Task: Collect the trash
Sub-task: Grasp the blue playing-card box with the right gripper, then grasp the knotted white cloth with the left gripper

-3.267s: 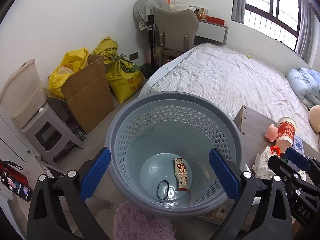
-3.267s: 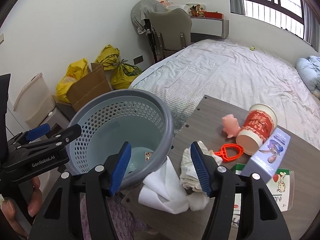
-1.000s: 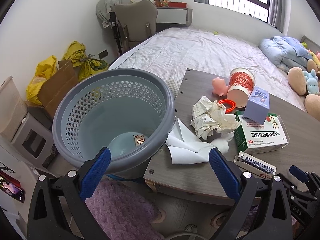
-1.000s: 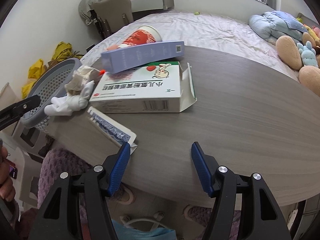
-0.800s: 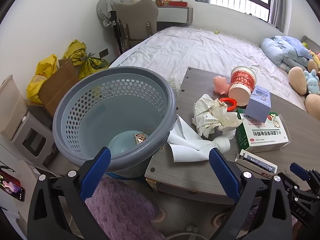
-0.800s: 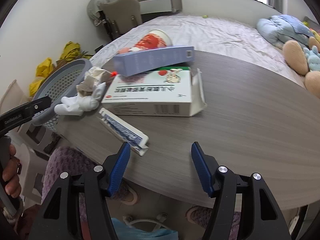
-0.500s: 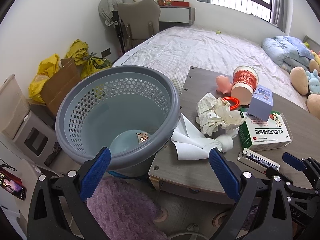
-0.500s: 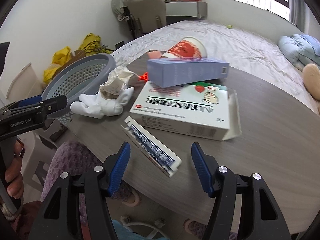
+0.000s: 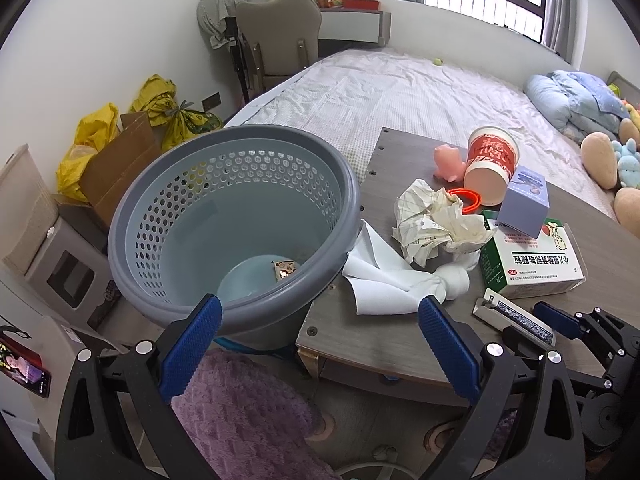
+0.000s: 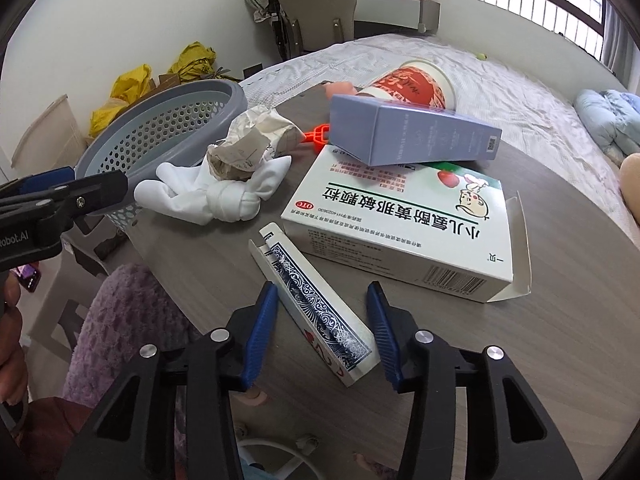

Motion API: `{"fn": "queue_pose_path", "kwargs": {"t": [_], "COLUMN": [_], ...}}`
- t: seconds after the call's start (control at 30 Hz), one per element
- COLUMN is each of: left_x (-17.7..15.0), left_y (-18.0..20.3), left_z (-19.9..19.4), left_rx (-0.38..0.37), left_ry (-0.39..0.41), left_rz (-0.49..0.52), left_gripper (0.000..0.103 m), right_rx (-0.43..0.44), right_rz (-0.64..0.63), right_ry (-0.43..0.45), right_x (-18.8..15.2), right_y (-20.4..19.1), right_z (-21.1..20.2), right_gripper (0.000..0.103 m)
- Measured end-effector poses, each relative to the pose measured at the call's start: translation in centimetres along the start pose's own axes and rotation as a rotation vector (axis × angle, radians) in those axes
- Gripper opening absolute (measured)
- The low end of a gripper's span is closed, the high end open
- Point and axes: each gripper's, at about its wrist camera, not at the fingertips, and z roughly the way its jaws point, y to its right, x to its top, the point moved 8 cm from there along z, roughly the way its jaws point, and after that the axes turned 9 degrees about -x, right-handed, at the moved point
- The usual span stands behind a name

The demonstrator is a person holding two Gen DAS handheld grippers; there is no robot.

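A grey perforated trash basket stands against the table's left edge, also in the right wrist view; a small wrapper lies in its bottom. On the table lie crumpled paper, a white knotted cloth, a medicine box, a lilac box, a red paper cup and a playing-card box. My right gripper is open with its jaws either side of the card box's near end. My left gripper is open and empty, in front of the basket.
A pink toy pig and an orange ring lie by the cup. A purple fluffy seat is below the table edge. Yellow bags, a cardboard box, a chair and a bed stand behind.
My right gripper swung left from the bare tabletop and came down over the card box, which now lies between its jaws. My left gripper drew back slightly from the basket.
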Motion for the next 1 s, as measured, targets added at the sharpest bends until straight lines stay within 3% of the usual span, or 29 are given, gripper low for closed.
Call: {"fn": "queue_pose_path", "kwargs": {"t": [0.27, 0.53, 1.0], "left_x": [-0.4, -0.7, 0.4], "left_y": [0.3, 1.2, 5.8], "left_z": [0.5, 1.1, 3.7], "left_rx": [-0.009, -0.022, -0.100], "left_ry": [-0.014, -0.030, -0.042], "left_rz": [0.006, 0.024, 0.059], "left_gripper": [0.097, 0.097, 0.097], "right_rx": [0.026, 0.068, 0.042], "right_rz": [-0.011, 0.074, 0.194], "right_ry": [0.004, 0.019, 0.063], "right_x": [-0.5, -1.6, -2.9], "right_y": [-1.0, -0.1, 4.3], "right_z": [-0.6, -2.9, -5.9], "right_gripper": [0.018, 0.017, 0.017]}}
